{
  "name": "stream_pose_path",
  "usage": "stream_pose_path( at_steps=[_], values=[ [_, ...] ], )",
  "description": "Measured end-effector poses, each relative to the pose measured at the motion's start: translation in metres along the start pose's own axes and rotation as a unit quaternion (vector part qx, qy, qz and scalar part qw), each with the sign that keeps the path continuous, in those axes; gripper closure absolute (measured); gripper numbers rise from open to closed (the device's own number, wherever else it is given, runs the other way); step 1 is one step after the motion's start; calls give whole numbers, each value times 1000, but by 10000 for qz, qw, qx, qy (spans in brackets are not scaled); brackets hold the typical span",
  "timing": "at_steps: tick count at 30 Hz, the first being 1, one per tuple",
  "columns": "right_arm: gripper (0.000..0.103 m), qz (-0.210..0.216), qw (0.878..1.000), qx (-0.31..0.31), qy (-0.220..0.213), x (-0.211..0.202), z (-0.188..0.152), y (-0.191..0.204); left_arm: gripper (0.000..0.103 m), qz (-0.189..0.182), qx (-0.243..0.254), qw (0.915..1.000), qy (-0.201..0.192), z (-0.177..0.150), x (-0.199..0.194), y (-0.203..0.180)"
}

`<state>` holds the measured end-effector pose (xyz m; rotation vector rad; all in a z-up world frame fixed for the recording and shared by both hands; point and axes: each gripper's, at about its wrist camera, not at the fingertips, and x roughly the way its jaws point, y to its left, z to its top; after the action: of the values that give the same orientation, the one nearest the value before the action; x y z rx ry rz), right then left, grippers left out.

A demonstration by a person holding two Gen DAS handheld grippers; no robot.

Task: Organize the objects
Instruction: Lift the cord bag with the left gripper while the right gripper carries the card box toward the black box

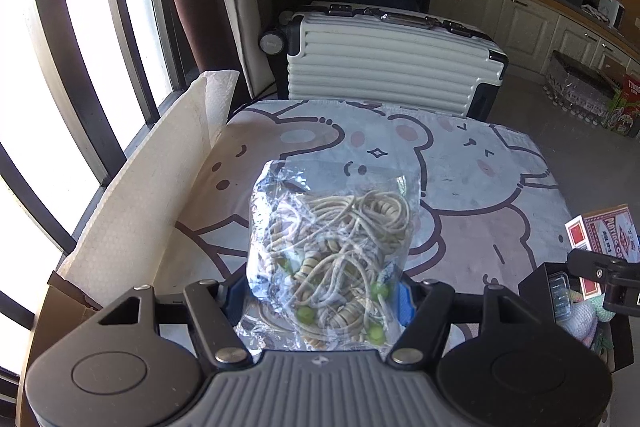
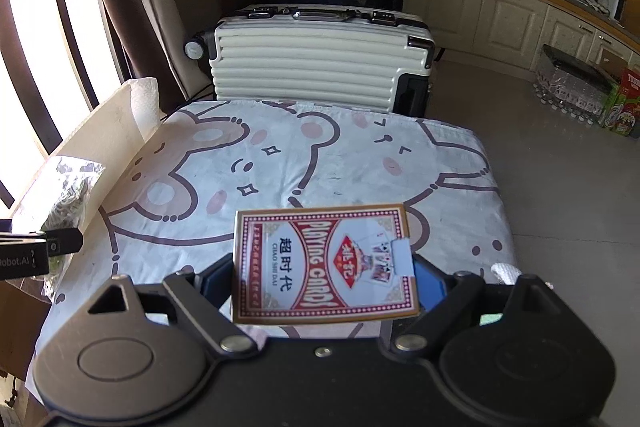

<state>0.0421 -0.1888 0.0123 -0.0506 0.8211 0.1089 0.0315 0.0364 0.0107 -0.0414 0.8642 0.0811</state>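
My left gripper (image 1: 322, 297) is shut on a clear plastic bag of beige cords with green beads (image 1: 332, 251) and holds it above the table's cartoon-bear cloth (image 1: 480, 187). My right gripper (image 2: 324, 279) is shut on a red and white playing-card box (image 2: 324, 263), held flat over the cloth (image 2: 280, 155). The card box also shows at the right edge of the left wrist view (image 1: 608, 231). The bag shows at the left edge of the right wrist view (image 2: 72, 195).
A white foam sheet (image 1: 132, 203) stands along the table's left edge by the window. A white suitcase (image 1: 392, 63) stands behind the table. A black bin with knitted items (image 1: 576, 311) sits at the right. Cabinets (image 2: 500, 15) line the far wall.
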Motion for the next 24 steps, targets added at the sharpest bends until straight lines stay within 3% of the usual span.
stream_pose_path(
  at_steps=[24],
  values=[
    [13, -129, 9989, 285, -346, -43, -11, -12, 35, 10, 64, 9997, -216, -4, -19, -10]
  ],
)
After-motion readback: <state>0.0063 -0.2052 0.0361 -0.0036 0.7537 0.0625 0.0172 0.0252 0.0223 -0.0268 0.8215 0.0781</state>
